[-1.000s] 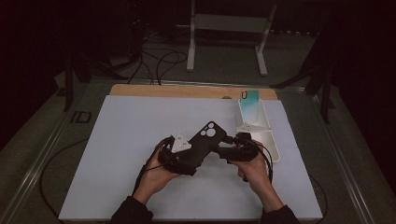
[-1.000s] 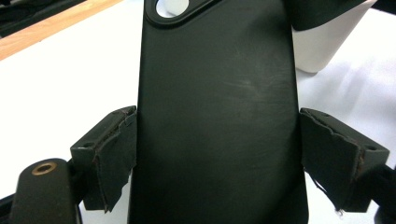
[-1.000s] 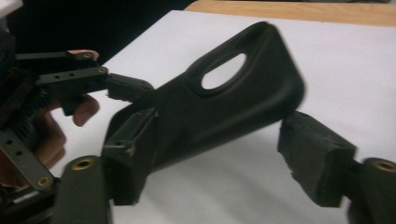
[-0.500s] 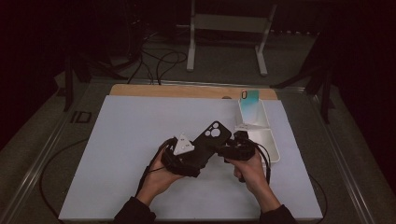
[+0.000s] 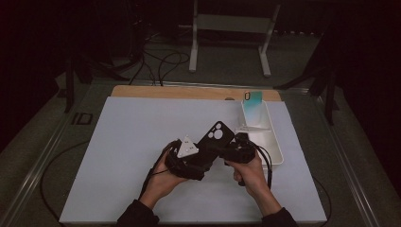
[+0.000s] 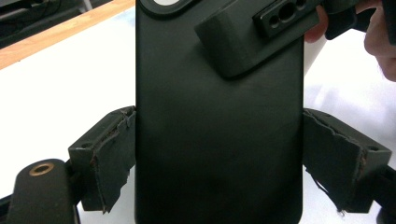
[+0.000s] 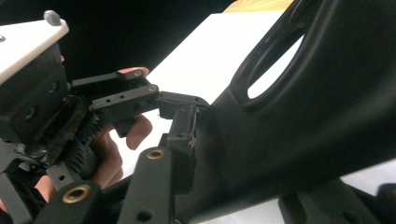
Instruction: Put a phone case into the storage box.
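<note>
Two tools share one thin black plastic phone case (image 5: 215, 138), lifted above the white desk (image 5: 118, 142). My left tool (image 6: 219, 154) pinches its long edges; my right tool (image 7: 261, 154) clamps near the camera cutout. Judged light, flexible, slick: I grip edges, not the flat back.

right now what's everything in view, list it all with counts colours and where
phone case: 1, black, held above the mat at centre, gripped by both grippers
phone: 1, teal back, upright at the far end of the tray
tray: 1, white, right side of the mat
mat: 1, white, covering the table top
wooden board: 1, light brown, along the mat's far edge
stand: 1, white, on the floor beyond the table
left gripper: 1, black, jaws against the case's two long edges
right gripper: 1, black, jaw on the case's right side
hands: 2, near edge of the mat
</note>
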The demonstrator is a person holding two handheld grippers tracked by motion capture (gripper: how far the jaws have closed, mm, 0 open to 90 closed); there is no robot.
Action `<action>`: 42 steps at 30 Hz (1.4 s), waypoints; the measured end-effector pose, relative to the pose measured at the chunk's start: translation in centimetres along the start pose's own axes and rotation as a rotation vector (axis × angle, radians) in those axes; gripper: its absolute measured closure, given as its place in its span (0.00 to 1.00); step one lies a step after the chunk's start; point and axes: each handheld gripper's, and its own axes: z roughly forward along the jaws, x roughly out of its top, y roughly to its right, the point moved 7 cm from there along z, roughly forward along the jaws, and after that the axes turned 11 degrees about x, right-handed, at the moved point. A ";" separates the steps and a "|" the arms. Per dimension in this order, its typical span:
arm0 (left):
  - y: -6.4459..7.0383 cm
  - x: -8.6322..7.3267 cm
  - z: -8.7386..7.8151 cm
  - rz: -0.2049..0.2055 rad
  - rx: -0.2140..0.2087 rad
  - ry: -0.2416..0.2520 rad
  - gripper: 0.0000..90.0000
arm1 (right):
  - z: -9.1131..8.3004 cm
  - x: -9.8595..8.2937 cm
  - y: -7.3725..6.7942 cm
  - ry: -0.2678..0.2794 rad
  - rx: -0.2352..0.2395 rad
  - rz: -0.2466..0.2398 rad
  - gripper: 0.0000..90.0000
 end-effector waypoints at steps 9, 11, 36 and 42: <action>0.0 -0.2 0.3 0.003 0.008 -0.010 0.17 | 0.2 0.0 -0.3 0.005 0.010 -0.001 0.84; 0.0 -0.1 0.2 0.003 0.009 -0.010 0.16 | 0.2 0.0 -0.3 0.009 0.009 0.005 0.86; -1.7 -0.4 -0.5 -0.055 0.029 0.006 0.16 | 0.1 0.2 -0.6 0.016 -0.027 -0.048 0.96; -2.3 -0.4 -1.0 -0.069 0.010 0.016 0.16 | -0.2 0.2 -0.5 0.014 -0.033 -0.057 0.96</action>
